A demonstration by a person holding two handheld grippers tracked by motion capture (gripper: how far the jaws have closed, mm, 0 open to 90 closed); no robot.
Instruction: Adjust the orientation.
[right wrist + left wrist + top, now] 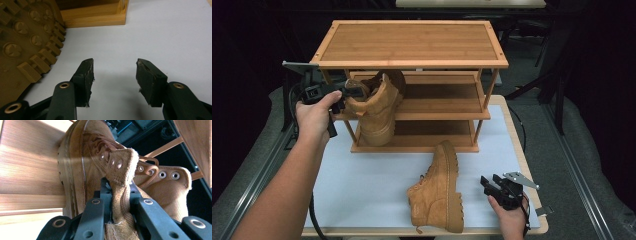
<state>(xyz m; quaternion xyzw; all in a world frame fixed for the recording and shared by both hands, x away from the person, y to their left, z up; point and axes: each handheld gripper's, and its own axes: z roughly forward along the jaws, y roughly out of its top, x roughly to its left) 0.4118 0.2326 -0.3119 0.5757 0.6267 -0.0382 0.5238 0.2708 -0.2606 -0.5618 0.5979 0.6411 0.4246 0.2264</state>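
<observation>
While the left gripper (343,95) clamps its jaws on the suede collar of a tan boot (379,107), that boot hangs tilted at the left end of the wooden shoe rack (412,62), its sole toward the middle shelf and its toe dipping toward the bottom one. At the table's (362,185) near right corner the right gripper (488,184) rests with jaws apart and nothing between them, just beside a second boot (439,192) lying on its side on the pale surface.
</observation>
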